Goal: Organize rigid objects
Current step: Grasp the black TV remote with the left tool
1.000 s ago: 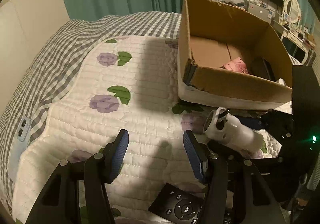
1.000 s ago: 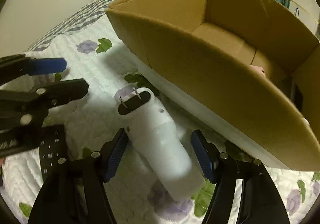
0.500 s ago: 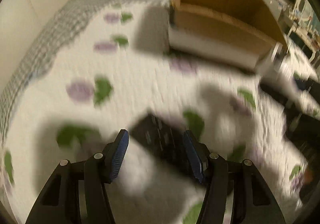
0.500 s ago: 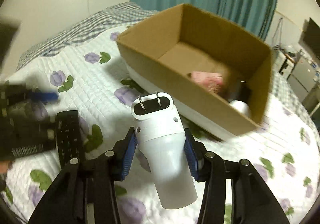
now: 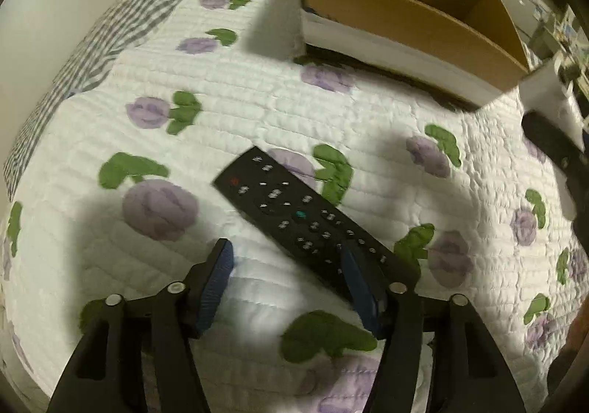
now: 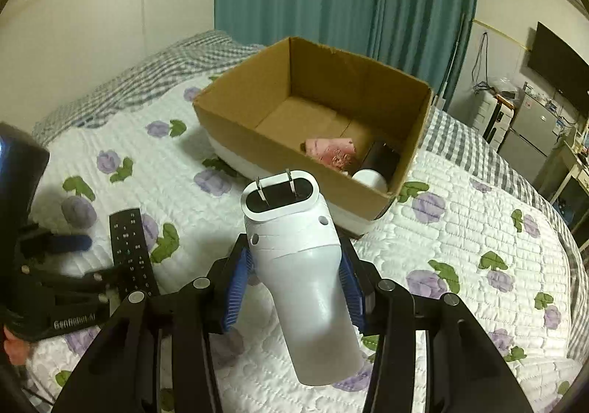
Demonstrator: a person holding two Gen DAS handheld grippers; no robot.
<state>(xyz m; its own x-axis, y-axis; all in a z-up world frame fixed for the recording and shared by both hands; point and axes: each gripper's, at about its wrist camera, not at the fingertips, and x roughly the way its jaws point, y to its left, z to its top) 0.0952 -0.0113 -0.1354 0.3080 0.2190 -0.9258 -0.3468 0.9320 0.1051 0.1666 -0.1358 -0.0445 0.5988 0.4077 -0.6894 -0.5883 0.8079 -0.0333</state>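
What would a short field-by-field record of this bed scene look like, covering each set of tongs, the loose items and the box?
right tongs: shut on the white plug-in device, held up above the quilt, prongs pointing toward the box
left tongs: open, low over the black remote, not gripping it
black remote: lying flat on the floral quilt
cardboard box: open-topped, on the quilt
box contents: pink item, dark item, white round item

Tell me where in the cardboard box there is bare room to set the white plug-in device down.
The cardboard box has bare floor in its left half, from the left wall to the pink item. The right end is crowded: pink item, a black object and a white round object. The right gripper holds the white plug-in device.
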